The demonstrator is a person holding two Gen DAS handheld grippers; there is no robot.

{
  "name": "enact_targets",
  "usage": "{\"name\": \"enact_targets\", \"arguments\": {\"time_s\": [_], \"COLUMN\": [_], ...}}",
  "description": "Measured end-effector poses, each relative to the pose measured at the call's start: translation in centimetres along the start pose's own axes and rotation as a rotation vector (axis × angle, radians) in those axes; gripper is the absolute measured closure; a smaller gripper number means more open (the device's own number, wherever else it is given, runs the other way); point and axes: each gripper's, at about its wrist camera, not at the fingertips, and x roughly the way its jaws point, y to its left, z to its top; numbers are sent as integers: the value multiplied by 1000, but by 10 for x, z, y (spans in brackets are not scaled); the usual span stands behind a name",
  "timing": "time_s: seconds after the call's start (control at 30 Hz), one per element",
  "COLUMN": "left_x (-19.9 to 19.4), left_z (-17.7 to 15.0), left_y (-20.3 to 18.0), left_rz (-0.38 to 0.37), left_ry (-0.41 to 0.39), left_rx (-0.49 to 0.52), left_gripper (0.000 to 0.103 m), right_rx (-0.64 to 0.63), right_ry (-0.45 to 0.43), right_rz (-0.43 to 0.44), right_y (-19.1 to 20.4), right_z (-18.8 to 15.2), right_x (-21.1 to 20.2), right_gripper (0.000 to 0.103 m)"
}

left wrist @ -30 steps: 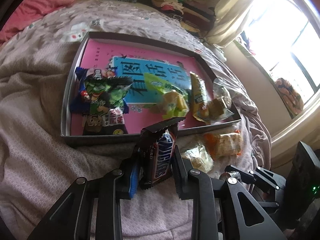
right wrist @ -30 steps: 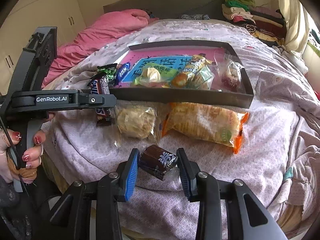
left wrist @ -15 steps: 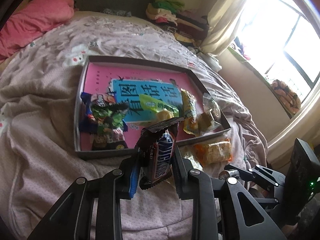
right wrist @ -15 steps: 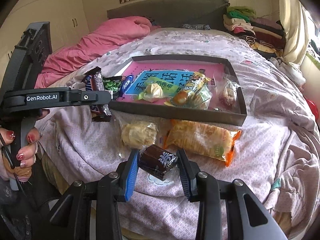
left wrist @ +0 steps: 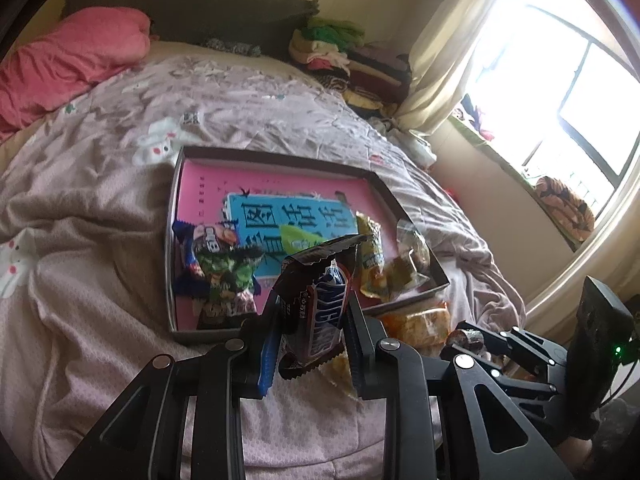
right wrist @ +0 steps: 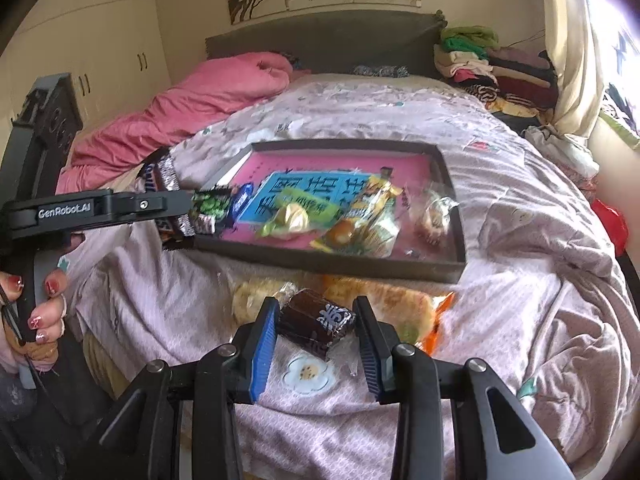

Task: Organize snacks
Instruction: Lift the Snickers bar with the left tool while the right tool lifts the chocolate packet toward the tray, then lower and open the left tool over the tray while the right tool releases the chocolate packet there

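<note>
Left claw [left wrist: 312, 340] clamps Snickers bar [left wrist: 324, 312], right claw [right wrist: 316, 334] dark candy [right wrist: 316, 320] (tray rim [right wrist: 320, 260] beyond).

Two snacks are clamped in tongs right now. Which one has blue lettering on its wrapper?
The Snickers bar, upright in the left tongs. The dark brown cake in the right tongs shows only a white character.

Pink duvet [right wrist: 192, 108], folded clothes [right wrist: 492, 64]

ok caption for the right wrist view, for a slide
Right gripper holds a dark wrapped snack above the bedspread, facing the tray of snacks.
</note>
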Motion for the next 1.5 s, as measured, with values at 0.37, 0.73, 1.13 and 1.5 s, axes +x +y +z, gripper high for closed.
{"name": "enact_targets", "arguments": {"time_s": [0.37,0.73,1.13,1.5], "left_x": [-4,2,31,52], "left_z": [13,23,23,22], "left_y": [2,2,2,0], "left_rz": [23,42,57,64], "left_ry": [-47,-74,-26,11], "left_rx": [14,26,47,69], "left_gripper": [74,74,74,74], "right_rx": [38,85,123,131], "right_ry": [-69,-111,-135,-119], "right_rz": [-46,-82,-127,-154], "right_y": [-19,-42,-61,-72], "right_z": [22,37,52,57], "right_x": [-4,-3,8,22], "right_gripper": [65,65,65,65]}}
